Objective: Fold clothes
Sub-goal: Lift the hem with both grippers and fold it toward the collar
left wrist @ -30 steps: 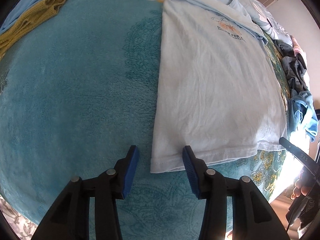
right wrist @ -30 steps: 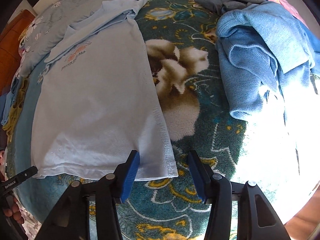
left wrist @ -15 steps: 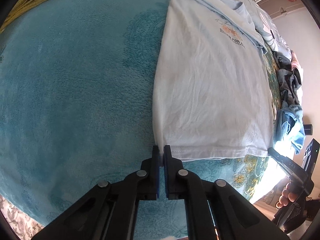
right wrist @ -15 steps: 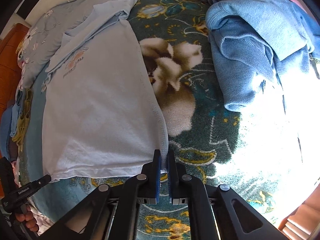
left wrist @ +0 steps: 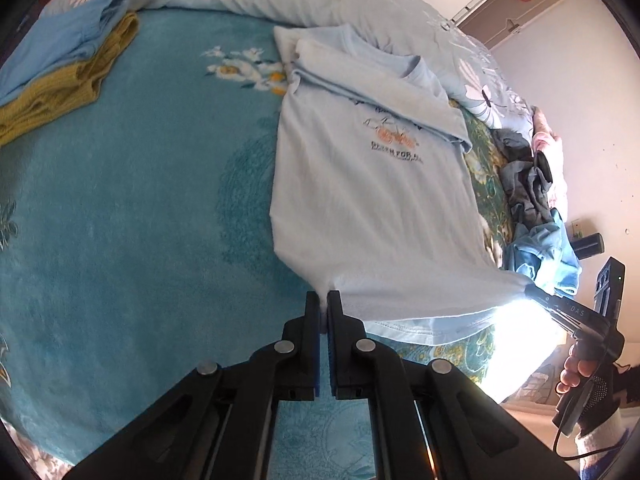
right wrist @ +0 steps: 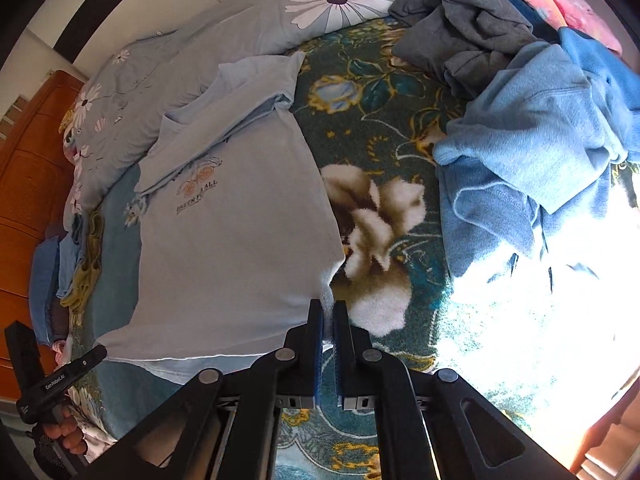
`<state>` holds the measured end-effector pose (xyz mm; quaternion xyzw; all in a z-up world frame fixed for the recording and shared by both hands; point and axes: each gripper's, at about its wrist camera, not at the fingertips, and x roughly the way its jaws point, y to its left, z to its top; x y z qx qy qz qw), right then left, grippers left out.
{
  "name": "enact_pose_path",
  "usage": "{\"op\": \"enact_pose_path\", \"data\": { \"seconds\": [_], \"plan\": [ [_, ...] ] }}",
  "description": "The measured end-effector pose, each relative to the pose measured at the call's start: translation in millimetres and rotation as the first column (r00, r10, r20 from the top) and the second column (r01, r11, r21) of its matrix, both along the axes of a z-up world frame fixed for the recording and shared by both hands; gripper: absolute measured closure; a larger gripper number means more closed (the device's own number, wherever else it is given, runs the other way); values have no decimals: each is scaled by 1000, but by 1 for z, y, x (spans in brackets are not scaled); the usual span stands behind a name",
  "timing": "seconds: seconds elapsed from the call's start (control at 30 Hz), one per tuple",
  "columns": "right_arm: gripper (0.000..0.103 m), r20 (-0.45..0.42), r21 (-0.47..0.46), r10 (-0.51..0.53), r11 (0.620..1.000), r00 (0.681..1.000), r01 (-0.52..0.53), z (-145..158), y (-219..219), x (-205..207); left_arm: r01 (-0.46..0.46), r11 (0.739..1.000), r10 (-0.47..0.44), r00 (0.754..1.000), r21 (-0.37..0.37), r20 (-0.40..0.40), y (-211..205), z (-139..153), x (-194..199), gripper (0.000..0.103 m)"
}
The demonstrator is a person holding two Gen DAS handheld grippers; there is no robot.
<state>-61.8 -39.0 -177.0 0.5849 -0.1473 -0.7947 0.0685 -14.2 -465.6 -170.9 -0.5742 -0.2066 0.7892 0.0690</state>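
Spread over a teal floral blanket (left wrist: 132, 208), the pale blue T-shirt (left wrist: 372, 200) is now pinched at both hem corners: the left gripper (left wrist: 324, 300) and right gripper (right wrist: 328, 308), gaping a second ago, are clamped on the fabric, and the hem has been raised, so a bottom-to-collar fold is judged under way; unfolded clothes (right wrist: 532, 160) are piled nearby

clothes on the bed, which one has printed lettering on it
The pale blue cotton t-shirt spread flat, its bottom corners pinched by both grippers. It carries an orange graphic with dark lettering; the blue fleece sweatshirt, grey garment and mustard knit are plain.
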Motion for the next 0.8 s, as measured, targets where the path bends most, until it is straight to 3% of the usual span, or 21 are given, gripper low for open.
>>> {"op": "enact_pose_path", "data": {
  "seconds": [0.3, 0.53, 0.63, 0.8],
  "plan": [
    [99, -100, -42, 64, 997, 993, -69, 31, -15, -83, -21, 998, 13, 991, -59, -130, -5, 33, -85, 100],
    [99, -173, -52, 110, 991, 979, -120, 38, -34, -183, -58, 993, 31, 972, -108, -232, -10, 50, -179, 100],
    [99, -190, -42, 136, 988, 972, -146, 34, -46, -227, -59, 988, 20, 967, -143, -255, -11, 47, -219, 100],
    [99, -196, -41, 136, 988, 971, -147, 18, -58, -296, -75, 987, 37, 968, -143, -250, -18, 32, -279, 100]
  ]
}}
